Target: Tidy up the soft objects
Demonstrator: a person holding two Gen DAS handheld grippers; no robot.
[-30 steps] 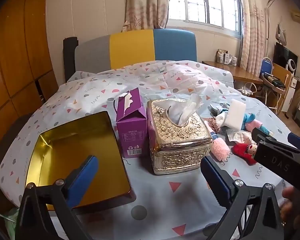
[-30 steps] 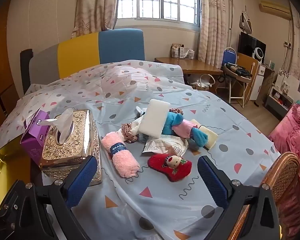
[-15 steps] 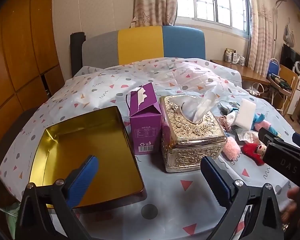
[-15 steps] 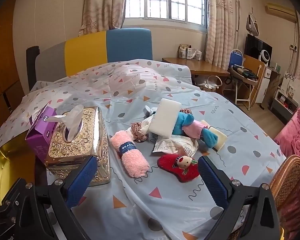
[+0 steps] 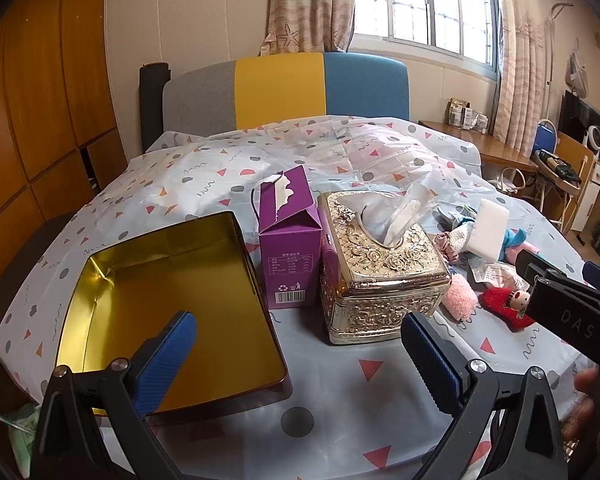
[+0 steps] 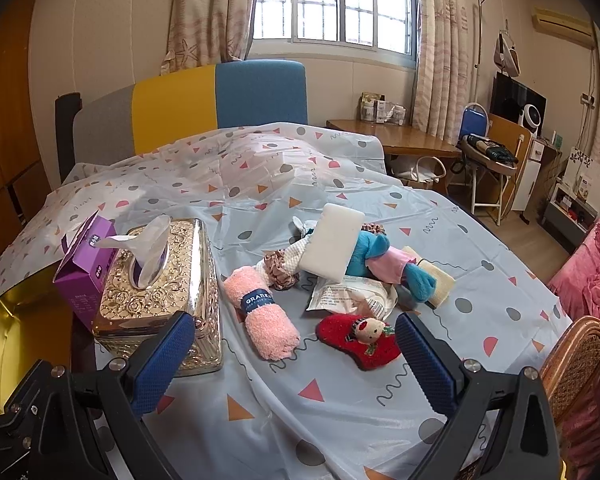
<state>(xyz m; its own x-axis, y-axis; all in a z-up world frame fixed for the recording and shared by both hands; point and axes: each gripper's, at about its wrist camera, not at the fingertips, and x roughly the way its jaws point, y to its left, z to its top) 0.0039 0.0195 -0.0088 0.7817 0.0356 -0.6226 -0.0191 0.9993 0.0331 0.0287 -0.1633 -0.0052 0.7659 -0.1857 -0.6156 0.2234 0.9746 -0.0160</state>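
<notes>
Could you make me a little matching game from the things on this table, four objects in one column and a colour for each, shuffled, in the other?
Things:
1. rolled towel
2. open tin
3. small carton
4. stuffed toy

Colours:
A. purple
B. red
C. pink
D. gold inside

Pairs: 1-C, 2-D, 3-A, 4-B
</notes>
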